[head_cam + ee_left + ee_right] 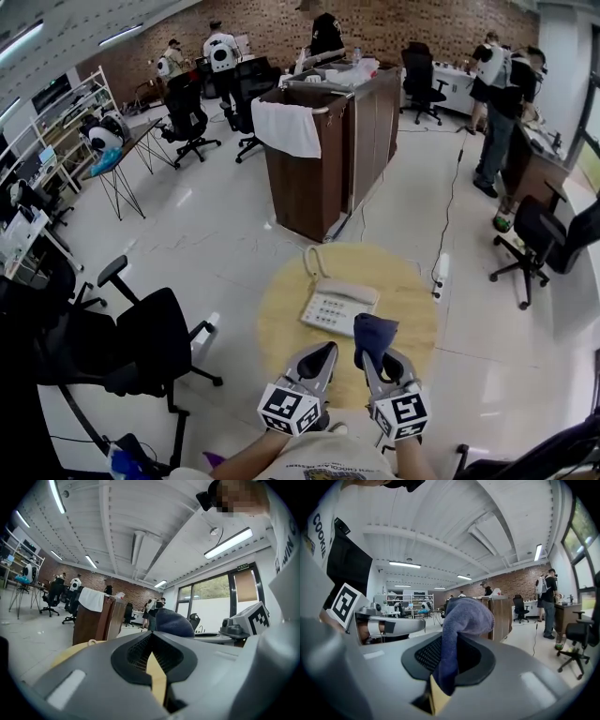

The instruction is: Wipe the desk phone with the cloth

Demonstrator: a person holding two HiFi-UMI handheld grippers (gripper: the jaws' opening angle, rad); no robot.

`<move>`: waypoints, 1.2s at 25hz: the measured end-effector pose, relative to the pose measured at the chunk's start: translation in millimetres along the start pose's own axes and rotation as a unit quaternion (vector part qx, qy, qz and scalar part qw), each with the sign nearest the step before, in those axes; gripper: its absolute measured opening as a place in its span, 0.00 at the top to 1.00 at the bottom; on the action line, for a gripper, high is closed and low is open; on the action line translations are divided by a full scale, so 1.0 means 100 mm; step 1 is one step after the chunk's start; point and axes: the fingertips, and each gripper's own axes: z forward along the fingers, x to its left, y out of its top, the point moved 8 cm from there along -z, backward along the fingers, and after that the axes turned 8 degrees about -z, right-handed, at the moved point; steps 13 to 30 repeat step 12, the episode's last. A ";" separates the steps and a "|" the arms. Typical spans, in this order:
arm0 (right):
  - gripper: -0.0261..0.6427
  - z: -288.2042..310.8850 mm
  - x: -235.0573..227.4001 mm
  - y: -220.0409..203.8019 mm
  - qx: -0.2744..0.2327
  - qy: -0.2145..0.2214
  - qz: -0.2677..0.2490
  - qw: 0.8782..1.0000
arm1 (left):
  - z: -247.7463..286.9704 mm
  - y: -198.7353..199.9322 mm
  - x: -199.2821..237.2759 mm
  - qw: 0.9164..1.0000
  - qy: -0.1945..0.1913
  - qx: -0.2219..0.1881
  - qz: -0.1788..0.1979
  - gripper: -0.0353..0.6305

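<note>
A white desk phone (pixel 337 306) with a coiled handset cord lies on the round yellow table (pixel 281 319), a little beyond both grippers. My right gripper (pixel 378 354) is shut on a dark blue cloth (pixel 374 336), which bunches up above its tips just right of the phone's near corner. In the right gripper view the cloth (pixel 465 617) hangs pinched between the jaws of the right gripper (pixel 451 644). My left gripper (pixel 319 358) sits beside it, shut with nothing in it. The left gripper view shows the left gripper (pixel 151 638) with jaws meeting, and the cloth (pixel 172 622) beyond.
A brown wooden cabinet (pixel 333 155) with a white towel (pixel 287 127) draped over it stands behind the table. A black office chair (pixel 150 342) is at the left and another (pixel 536 239) at the right. A power strip (pixel 438 276) lies on the floor. Several people stand far back.
</note>
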 end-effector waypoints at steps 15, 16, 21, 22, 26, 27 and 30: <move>0.86 0.02 0.09 -0.08 0.010 0.014 -0.006 1.000 | -0.04 -0.05 0.02 1.000 0.007 -0.004 -0.005 0.96; 0.86 0.02 0.09 -0.08 0.010 0.014 -0.006 1.000 | -0.04 -0.05 0.02 1.000 0.007 -0.004 -0.005 0.96; 0.86 0.02 0.09 -0.08 0.010 0.014 -0.006 1.000 | -0.04 -0.05 0.02 1.000 0.007 -0.004 -0.005 0.96; 0.86 0.02 0.09 -0.08 0.010 0.014 -0.006 1.000 | -0.04 -0.05 0.02 1.000 0.007 -0.004 -0.005 0.96; 0.86 0.02 0.09 -0.08 0.010 0.014 -0.006 1.000 | -0.04 -0.05 0.02 1.000 0.007 -0.004 -0.005 0.96; 0.86 0.02 0.09 -0.08 0.010 0.014 -0.006 1.000 | -0.04 -0.05 0.02 1.000 0.007 -0.004 -0.005 0.96; 0.86 0.02 0.09 -0.08 0.010 0.014 -0.006 1.000 | -0.04 -0.05 0.02 1.000 0.007 -0.004 -0.005 0.96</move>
